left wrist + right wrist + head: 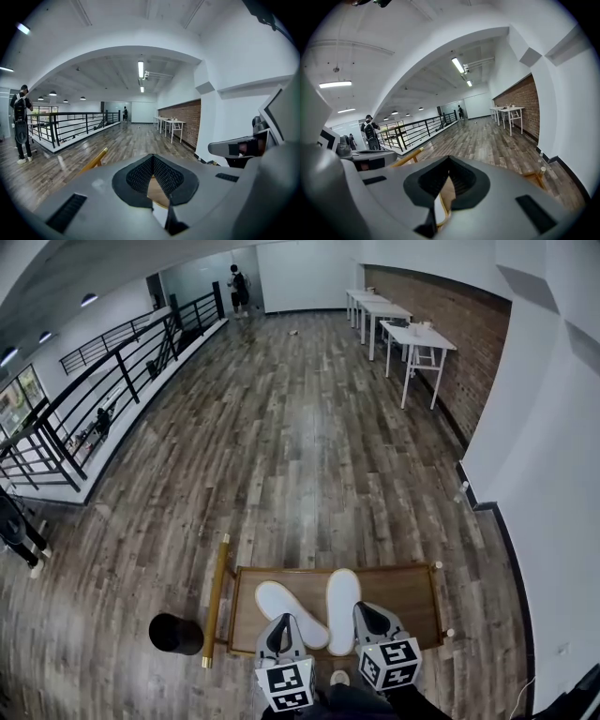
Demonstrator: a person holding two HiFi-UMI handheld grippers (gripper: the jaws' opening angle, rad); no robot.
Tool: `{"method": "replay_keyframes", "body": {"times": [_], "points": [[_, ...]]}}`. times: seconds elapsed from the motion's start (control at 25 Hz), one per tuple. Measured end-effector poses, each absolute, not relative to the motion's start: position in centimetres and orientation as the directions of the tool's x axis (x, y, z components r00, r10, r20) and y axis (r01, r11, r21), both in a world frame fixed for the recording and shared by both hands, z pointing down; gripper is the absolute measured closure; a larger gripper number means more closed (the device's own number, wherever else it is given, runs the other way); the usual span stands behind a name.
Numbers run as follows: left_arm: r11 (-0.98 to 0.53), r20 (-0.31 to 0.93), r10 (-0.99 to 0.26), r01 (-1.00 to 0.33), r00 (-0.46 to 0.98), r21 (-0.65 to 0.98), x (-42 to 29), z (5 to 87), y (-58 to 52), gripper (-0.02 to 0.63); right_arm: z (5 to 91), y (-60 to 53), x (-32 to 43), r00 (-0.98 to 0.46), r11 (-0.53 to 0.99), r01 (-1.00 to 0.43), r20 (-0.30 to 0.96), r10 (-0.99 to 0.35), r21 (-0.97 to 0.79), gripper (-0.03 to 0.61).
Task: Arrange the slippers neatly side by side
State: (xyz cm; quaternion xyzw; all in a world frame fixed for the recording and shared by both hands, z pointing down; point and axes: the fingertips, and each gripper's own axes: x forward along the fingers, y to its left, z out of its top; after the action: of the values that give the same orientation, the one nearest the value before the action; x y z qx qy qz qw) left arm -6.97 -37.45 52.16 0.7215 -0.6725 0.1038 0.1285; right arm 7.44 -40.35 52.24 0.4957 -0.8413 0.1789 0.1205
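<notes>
Two white slippers lie on a low wooden table (405,591) right below me. The left slipper (277,603) lies slanted, its far end pointing up-left. The right slipper (343,597) lies nearly straight, and their near ends almost meet. My left gripper (283,621) hovers over the near end of the left slipper, jaws shut and empty. My right gripper (365,608) sits just right of the right slipper, also shut with nothing in it. In the left gripper view the left gripper (153,156) shows its pads meeting; the right gripper (449,158) looks the same in its own view.
A gold rail (217,601) runs along the table's left side, with a black round object (175,633) on the floor beside it. White tables (418,337) line the brick wall far right. A black railing (103,381) runs along the left. One person (19,531) stands at left, another person (238,287) far back.
</notes>
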Motion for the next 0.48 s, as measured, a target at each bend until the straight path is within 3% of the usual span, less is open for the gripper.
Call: {"method": "replay_keyframes", "body": {"times": [0.48], "points": [[-0.036,0.375,-0.926,-0.999,0.046,0.033,-6.6,53.9,-38.5,0.612,52.9,-41.8,8.6,-0.484,0.444,-0.875,0.397,-0.78,-0.193,0.58]]}}
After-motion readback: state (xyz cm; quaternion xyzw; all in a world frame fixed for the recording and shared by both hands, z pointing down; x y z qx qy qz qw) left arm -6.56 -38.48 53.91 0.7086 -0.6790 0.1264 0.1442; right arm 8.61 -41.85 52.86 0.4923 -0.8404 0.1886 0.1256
